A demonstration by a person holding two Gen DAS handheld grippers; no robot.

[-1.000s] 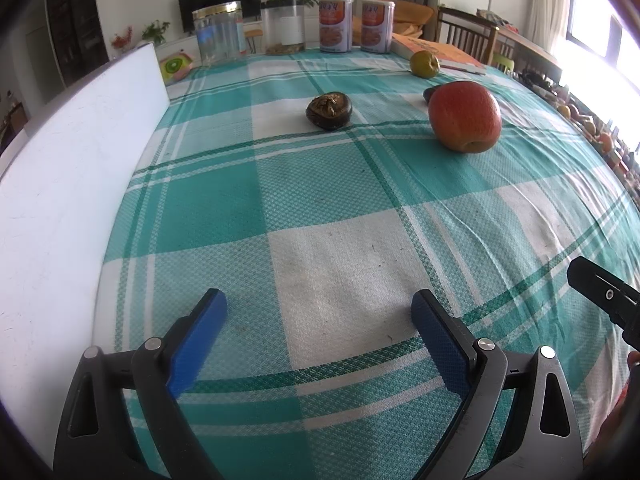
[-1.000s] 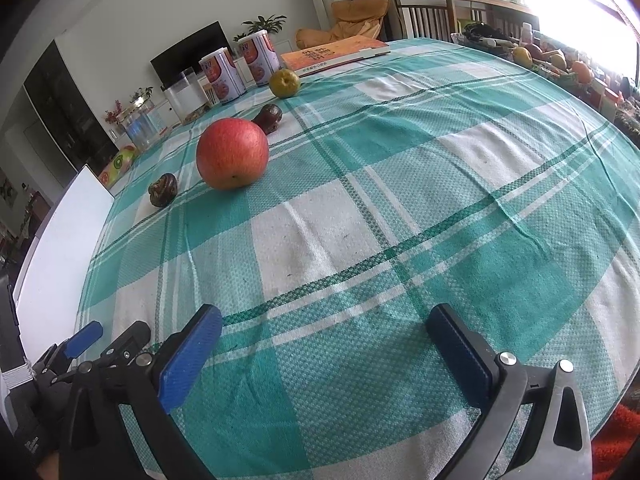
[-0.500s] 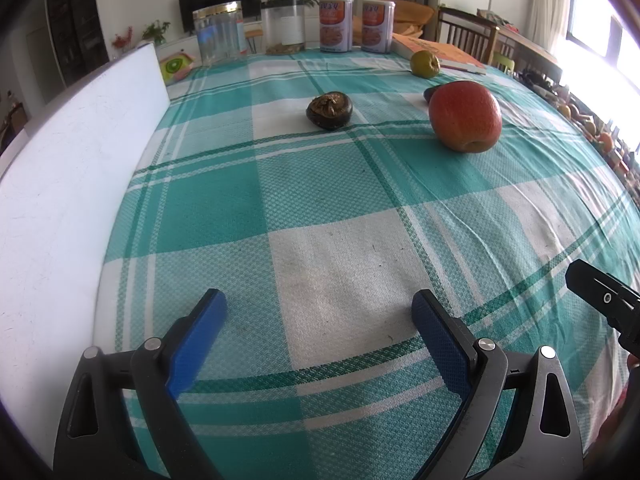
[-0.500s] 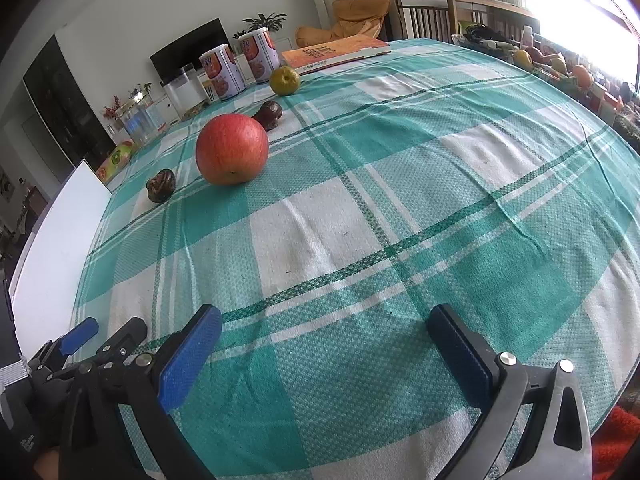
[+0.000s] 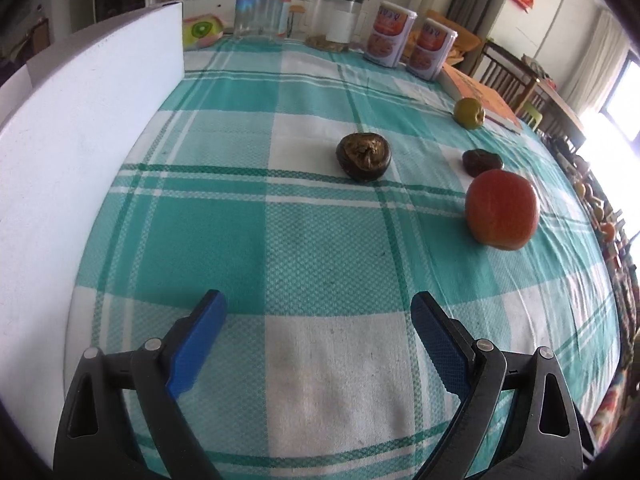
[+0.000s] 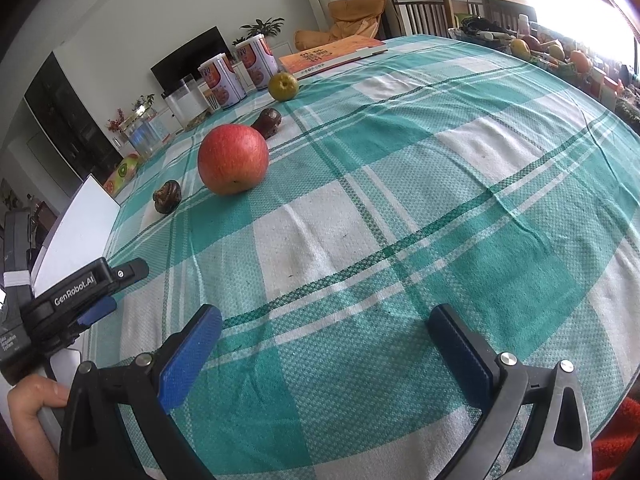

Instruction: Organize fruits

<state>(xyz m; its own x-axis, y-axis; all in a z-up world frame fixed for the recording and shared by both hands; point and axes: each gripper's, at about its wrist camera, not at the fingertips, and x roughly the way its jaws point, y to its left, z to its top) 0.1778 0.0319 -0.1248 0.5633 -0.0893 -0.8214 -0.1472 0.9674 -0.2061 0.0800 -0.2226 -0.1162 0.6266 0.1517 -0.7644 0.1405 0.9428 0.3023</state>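
Observation:
On the teal checked tablecloth lie a red apple (image 5: 502,210) (image 6: 233,159), a dark wrinkled fruit (image 5: 363,155) (image 6: 167,197), a second dark fruit (image 5: 481,161) (image 6: 268,121) and a small green-yellow fruit (image 5: 469,113) (image 6: 283,86). My left gripper (image 5: 318,318) is open over the cloth, well short of the wrinkled fruit, with nothing between its blue pads. My right gripper (image 6: 326,330) is open too and holds nothing, near the table's front. In the right wrist view the left gripper's black body (image 6: 76,300) shows at the left, with a hand (image 6: 28,400) on it.
A white board (image 5: 76,152) stands along the table's left side. At the far end stand two printed cans (image 5: 390,34), glass jars (image 5: 262,6), a kiwi-print box (image 5: 202,31) and an orange book (image 5: 480,94). Chairs and a cluttered side table stand at the right.
My left gripper has swung and rolled, so the fruits now lie more to the right in its view and the right gripper has left it. The right gripper stayed put.

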